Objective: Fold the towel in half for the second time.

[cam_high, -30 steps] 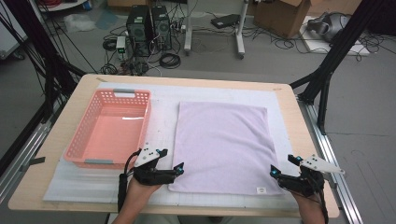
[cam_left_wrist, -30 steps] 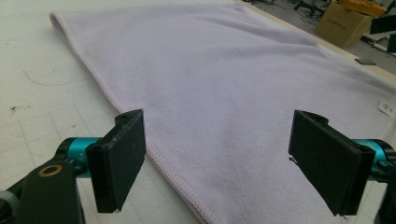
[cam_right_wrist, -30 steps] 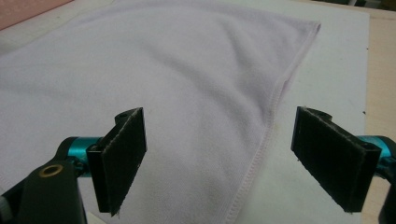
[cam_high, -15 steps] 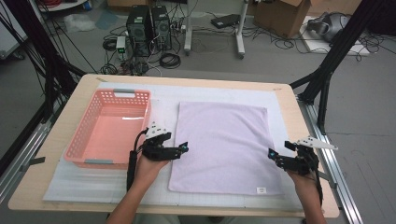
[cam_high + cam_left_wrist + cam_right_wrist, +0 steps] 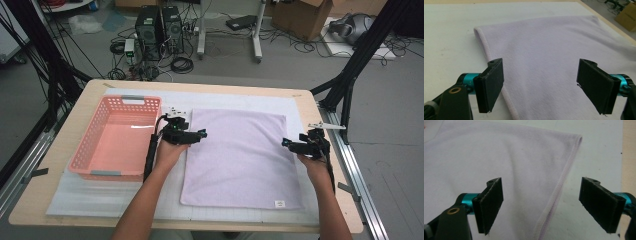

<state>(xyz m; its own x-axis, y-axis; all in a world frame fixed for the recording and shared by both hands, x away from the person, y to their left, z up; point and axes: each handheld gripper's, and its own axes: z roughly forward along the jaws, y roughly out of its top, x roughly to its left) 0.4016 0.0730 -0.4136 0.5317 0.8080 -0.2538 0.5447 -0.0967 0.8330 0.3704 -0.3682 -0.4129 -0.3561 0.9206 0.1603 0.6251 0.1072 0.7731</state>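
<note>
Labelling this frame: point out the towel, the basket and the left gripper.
towel [image 5: 240,160]: high view, middle of the flat cloth.
basket [image 5: 85,140]: high view, left wall.
left gripper [image 5: 202,133]: high view, between its open jaw tips at the towel's left edge.

We see a lilac towel [image 5: 240,155] of soft, matt cloth with a fine nap, its edge finished in a stitched hem [image 5: 560,187] and a small white label [image 5: 279,203] at one corner. It lies on a smooth, matt white mat [image 5: 100,195] over a pale wooden table [image 5: 75,115]. The pink basket [image 5: 116,140] looks like perforated plastic, its floor faintly glossy. Each gripper's pads [image 5: 490,83] look like matt black rubber with a slightly rough face, set on shiny teal metal fittings [image 5: 465,198].
</note>
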